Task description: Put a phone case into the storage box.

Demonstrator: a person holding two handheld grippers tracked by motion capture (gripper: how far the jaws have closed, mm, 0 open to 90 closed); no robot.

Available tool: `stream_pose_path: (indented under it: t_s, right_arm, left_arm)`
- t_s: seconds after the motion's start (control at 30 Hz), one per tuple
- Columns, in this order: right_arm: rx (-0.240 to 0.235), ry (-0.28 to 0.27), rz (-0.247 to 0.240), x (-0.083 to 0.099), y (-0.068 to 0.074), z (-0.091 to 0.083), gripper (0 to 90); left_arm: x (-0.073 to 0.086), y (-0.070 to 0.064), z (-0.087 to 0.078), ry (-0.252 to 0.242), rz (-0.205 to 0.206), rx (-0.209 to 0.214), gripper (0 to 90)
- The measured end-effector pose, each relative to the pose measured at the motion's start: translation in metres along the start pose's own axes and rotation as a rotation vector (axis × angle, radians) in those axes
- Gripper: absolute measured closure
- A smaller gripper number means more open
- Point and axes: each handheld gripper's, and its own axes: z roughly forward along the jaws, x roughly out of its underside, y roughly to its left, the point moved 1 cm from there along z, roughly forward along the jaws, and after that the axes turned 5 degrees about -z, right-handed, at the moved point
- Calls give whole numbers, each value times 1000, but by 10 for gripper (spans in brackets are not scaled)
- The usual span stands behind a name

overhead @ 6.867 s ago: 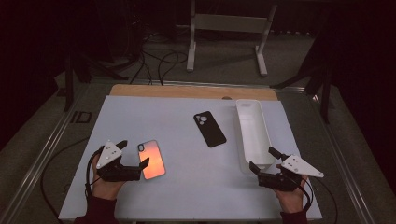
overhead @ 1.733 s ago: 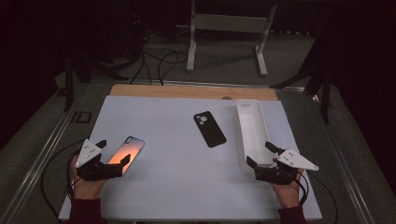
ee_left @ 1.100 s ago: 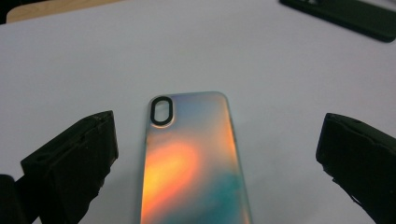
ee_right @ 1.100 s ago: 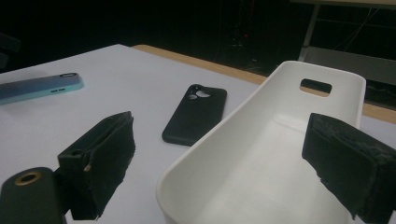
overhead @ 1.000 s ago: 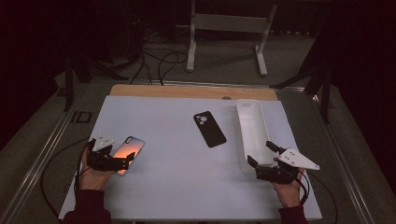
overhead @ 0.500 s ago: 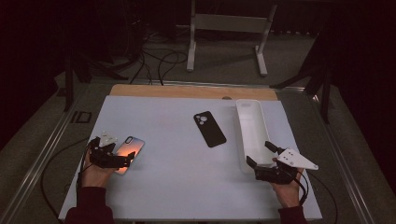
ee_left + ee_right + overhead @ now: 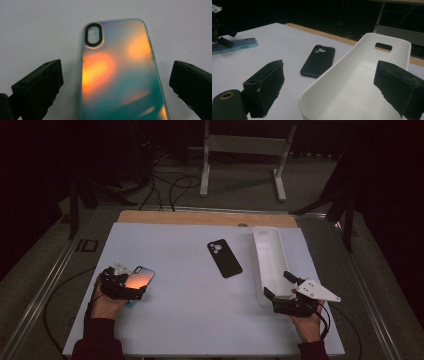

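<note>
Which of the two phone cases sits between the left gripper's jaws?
The iridescent orange-teal case, between the open left gripper; the black case lies mid-table, untouched.

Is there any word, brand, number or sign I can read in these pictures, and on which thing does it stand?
None: no readable text stands on anything here.
Iridescent phone case: plain back, colours alone, a camera cut-out, no lettering.
Black phone case: plain, no brand visible.
White tray: bare, with one handle slot.
Left gripper and right gripper: black jaws without marks; any print on their bodies is too small to tell in the high view.
</note>
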Motion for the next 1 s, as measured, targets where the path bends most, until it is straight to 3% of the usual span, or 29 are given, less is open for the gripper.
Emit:
stream_pose_path:
  t_s: [0.27,0.33,0.7,1.0]
  right_arm:
    - [3,-3,1,0,-1,-1,88]
    - [4,-3,0,0,-1,-1,88]
    - [5,-2,-1,0,0,0,89]
    - [11,-6,1,-1,-1,-1,88]
  left_arm:
    - [2,-2,5,58,-5,-3,16]
    - [3,-2,6,71,-16,16,51]
    - [3,-2,3,77,-28,24,156]
    - [2,-5,1,62,-7,2,167]
